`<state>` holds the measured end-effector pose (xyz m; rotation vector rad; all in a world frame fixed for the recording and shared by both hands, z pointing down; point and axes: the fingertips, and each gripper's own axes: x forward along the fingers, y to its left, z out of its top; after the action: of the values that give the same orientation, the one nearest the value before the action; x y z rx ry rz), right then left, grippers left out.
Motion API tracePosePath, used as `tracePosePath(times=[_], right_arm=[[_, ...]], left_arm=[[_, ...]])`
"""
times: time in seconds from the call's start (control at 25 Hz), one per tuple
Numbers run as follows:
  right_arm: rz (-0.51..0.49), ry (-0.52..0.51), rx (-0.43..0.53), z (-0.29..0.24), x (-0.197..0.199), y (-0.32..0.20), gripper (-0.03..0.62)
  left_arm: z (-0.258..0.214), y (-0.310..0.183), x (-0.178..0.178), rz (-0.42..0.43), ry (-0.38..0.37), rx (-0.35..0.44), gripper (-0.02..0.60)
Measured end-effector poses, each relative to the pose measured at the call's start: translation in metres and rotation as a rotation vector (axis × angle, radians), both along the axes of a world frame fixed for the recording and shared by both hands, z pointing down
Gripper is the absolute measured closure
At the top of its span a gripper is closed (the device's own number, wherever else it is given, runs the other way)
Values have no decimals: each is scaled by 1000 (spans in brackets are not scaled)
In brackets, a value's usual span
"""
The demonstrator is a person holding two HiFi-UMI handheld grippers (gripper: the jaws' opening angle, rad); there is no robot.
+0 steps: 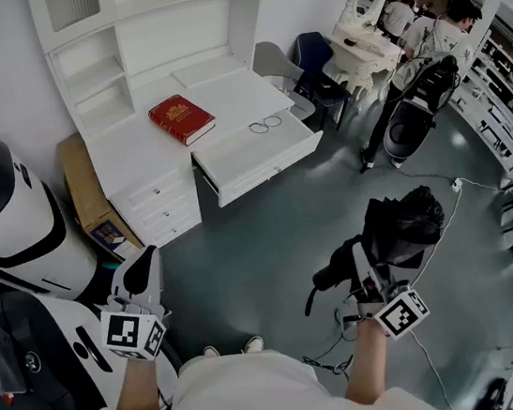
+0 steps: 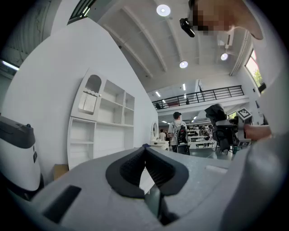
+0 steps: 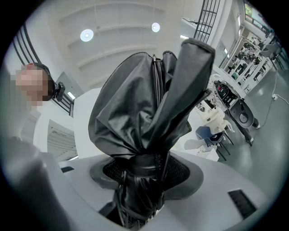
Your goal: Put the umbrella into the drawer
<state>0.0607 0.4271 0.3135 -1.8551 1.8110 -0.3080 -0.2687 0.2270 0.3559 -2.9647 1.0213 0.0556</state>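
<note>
A folded black umbrella [image 1: 408, 221] hangs out over the grey floor at the right, and my right gripper [image 1: 370, 257] is shut on its strapped lower part. In the right gripper view the umbrella [image 3: 144, 103] bunches up above the right gripper [image 3: 144, 164] and fills the gap between the pads. The white desk's drawer [image 1: 264, 158] stands pulled open, far ahead of both grippers. My left gripper [image 1: 143, 261] is low at the left, shut and holding nothing. In its own view the left gripper [image 2: 144, 149] points level toward the white hutch.
A red book [image 1: 181, 118] lies on the desk top, and glasses [image 1: 265, 125] lie at the open drawer's back edge. White machines [image 1: 13, 224] and a cardboard box [image 1: 95, 198] crowd the left. Cables [image 1: 434, 222], chairs [image 1: 303, 65], a scooter-like machine [image 1: 418, 105] and people [image 1: 444, 26] are at the right.
</note>
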Motion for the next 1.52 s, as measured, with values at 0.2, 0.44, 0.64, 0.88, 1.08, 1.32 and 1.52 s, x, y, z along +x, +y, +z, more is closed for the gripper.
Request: tracePosePath(times=[0.2, 0.44, 0.64, 0.88, 1.08, 1.32, 1.52], right_arm=[[15, 30, -39, 5, 12, 1, 359], [18, 95, -55, 6, 24, -2, 358], [6, 115, -45, 10, 37, -6, 356], [-8, 113, -58, 21, 45, -6, 356], [-7, 112, -75, 23, 57, -18, 355], [26, 70, -121, 47, 73, -53, 355], [53, 69, -153, 49, 101, -115, 355]], left_arm=[[2, 5, 8, 0, -10, 0, 568], [10, 11, 12, -24, -40, -6, 568], [19, 17, 17, -55, -44, -17, 568], [29, 25, 30, -59, -57, -36, 567], [32, 8, 47, -42, -70, -45, 567], [61, -40, 86, 37, -92, -97, 568], [60, -116, 134, 93, -87, -103, 568]])
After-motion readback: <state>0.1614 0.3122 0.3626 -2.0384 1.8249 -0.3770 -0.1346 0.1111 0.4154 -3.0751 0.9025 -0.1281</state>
